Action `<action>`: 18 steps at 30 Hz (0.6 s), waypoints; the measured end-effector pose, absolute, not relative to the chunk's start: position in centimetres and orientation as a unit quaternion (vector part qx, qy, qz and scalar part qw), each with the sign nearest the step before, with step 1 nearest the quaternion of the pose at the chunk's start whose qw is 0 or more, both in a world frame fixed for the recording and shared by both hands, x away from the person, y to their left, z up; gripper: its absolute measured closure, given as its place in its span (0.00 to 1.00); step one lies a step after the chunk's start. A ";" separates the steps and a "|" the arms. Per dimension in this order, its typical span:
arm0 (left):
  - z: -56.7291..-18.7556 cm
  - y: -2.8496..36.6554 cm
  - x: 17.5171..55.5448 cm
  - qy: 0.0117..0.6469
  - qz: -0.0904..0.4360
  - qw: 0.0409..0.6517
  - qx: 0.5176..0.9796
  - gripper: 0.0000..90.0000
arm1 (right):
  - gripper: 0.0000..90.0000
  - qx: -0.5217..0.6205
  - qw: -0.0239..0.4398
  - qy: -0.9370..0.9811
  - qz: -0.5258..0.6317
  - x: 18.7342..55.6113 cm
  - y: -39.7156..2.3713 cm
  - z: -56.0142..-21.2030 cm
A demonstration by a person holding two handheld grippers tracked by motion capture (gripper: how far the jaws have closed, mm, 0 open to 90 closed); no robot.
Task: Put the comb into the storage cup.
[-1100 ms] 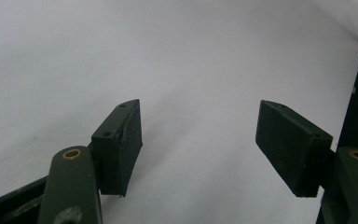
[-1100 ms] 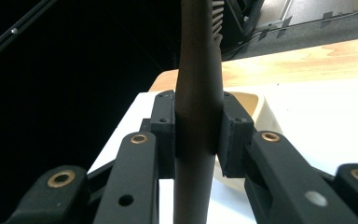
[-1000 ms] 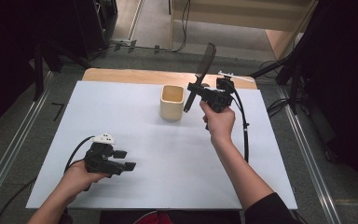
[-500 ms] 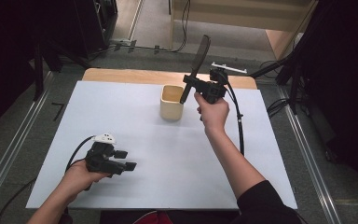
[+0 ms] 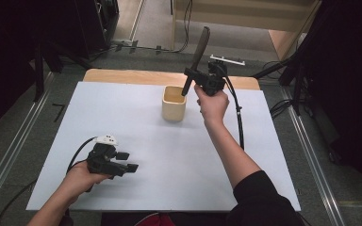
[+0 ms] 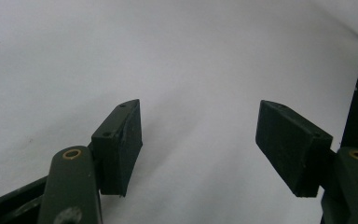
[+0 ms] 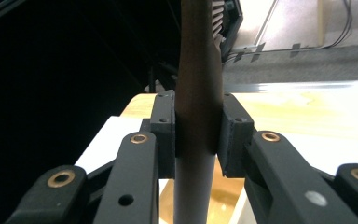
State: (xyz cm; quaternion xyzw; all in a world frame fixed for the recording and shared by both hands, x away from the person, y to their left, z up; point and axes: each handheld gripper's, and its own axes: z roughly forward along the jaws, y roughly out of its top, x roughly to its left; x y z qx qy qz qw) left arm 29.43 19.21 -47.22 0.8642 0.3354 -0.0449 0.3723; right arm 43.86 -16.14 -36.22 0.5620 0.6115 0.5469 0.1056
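A long dark utensil [image 5: 199,49] stands nearly upright, my right gripper [image 5: 191,73] shut on its shaft. Its lower end hangs over the right rim of a beige cup [image 5: 174,103] at the back middle of the white table [image 5: 179,165]. In the right gripper view both pads clamp the utensil [image 7: 198,70] at my right gripper [image 7: 198,135]; the shaft turns pale grey below the grip, and the cup's inside [image 7: 228,196] lies beneath. My left gripper [image 5: 127,162] rests at the front left, open. Its jaws [image 6: 198,140] stand apart over bare white surface.
A black cable [image 5: 238,117] trails from the right gripper down across the table's right part. A wooden strip [image 5: 122,75] runs along the table's far edge. Metal rails [image 5: 311,155] flank the table on both sides, with dark equipment beyond.
The right hand has carried the utensil left and slightly up, bringing its lower end from beside the cup to over the cup's rim. The left hand has stayed put.
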 end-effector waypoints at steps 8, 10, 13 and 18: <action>-47.3 19.2 29.4 0.339 -0.051 0.373 0.862 0.36 | 0.77 0.567 0.123 0.600 0.552 45.1 -15.7 -36.9; -47.4 19.2 29.5 0.339 -0.053 0.374 0.862 0.36 | 0.77 0.567 0.128 0.594 0.556 45.4 -15.5 -37.1; -47.4 19.2 29.5 0.339 -0.053 0.373 0.862 0.36 | 0.77 0.568 0.130 0.596 0.553 45.6 -15.4 -37.4; -47.4 19.3 29.5 0.339 -0.053 0.374 0.862 0.36 | 0.77 0.567 0.134 0.600 0.549 46.0 -15.0 -37.8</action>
